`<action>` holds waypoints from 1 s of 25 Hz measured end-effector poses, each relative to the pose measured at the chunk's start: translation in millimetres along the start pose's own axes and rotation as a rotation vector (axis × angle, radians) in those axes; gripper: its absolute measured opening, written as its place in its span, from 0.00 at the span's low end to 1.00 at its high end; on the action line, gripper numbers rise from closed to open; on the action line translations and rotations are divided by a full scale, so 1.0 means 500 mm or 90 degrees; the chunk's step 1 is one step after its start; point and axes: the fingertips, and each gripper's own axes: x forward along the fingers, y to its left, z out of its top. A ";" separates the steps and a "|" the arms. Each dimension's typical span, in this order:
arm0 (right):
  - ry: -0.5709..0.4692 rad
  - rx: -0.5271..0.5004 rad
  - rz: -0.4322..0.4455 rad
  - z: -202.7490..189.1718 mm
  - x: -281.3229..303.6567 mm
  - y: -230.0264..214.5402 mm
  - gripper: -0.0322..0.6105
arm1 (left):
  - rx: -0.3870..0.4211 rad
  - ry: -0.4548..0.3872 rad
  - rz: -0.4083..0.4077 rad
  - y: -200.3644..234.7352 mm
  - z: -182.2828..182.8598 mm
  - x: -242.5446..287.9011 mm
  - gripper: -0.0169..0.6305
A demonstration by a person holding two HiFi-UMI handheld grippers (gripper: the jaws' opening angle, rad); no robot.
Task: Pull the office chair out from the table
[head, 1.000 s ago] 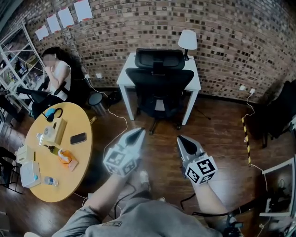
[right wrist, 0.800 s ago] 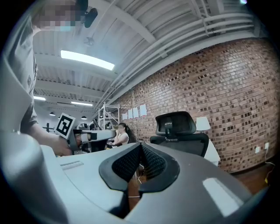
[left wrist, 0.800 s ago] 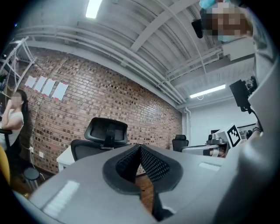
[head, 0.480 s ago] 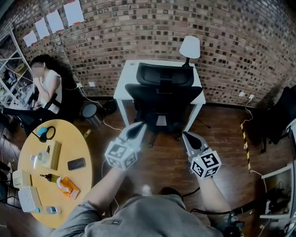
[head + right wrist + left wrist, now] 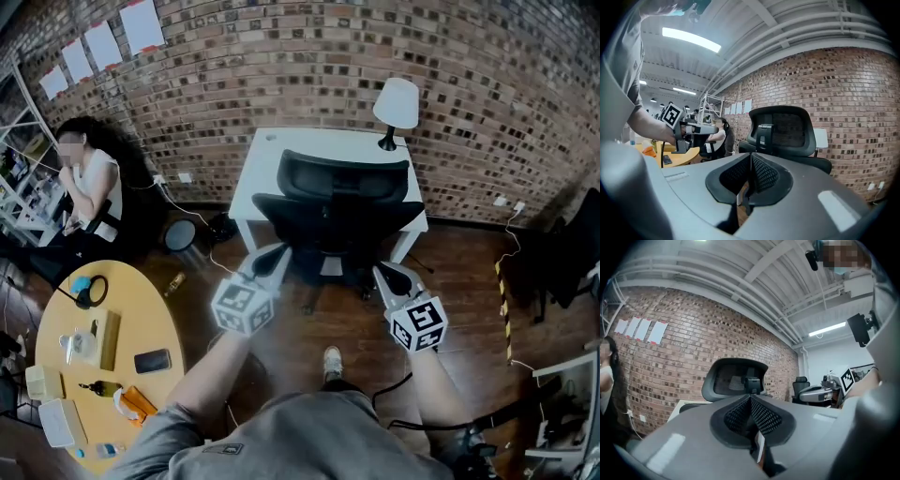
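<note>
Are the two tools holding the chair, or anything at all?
Nothing is held. The left tool and the right tool are both shut and empty, and neither touches the office chair.

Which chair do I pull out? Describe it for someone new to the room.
Against the brick wall stands a white table with a white lamp on it. The office chair is pushed in at the table's near side: black, with a mesh headrest, and the only chair at that table.
</note>
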 end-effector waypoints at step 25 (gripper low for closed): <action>0.179 -0.497 0.243 -0.030 0.307 -0.168 0.41 | 0.492 0.256 -0.229 0.094 -0.099 0.329 0.35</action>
